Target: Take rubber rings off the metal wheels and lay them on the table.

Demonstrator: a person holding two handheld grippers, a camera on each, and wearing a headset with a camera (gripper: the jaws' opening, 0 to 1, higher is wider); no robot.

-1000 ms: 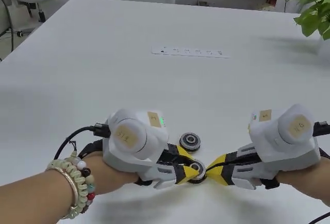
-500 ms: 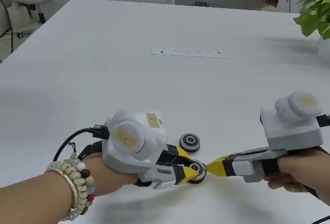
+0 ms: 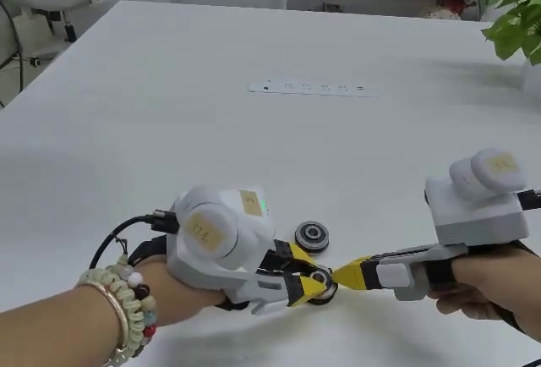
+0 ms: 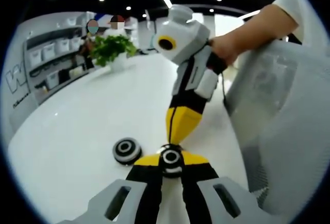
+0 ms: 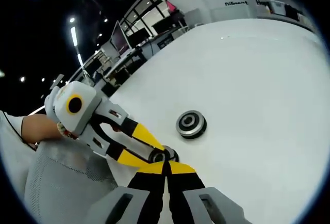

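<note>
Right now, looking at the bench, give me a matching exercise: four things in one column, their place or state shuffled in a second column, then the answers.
Things
A. left gripper
B. loose wheel
C. power strip
D. plant

Place or state
1. green, at the far right edge of the head view
2. white, lying flat out toward the middle of the table
3. shut on the other wheel
4. lying flat just beyond the grippers, touched by nothing

Pairs: A-3, B-4, C-2, D-1
</note>
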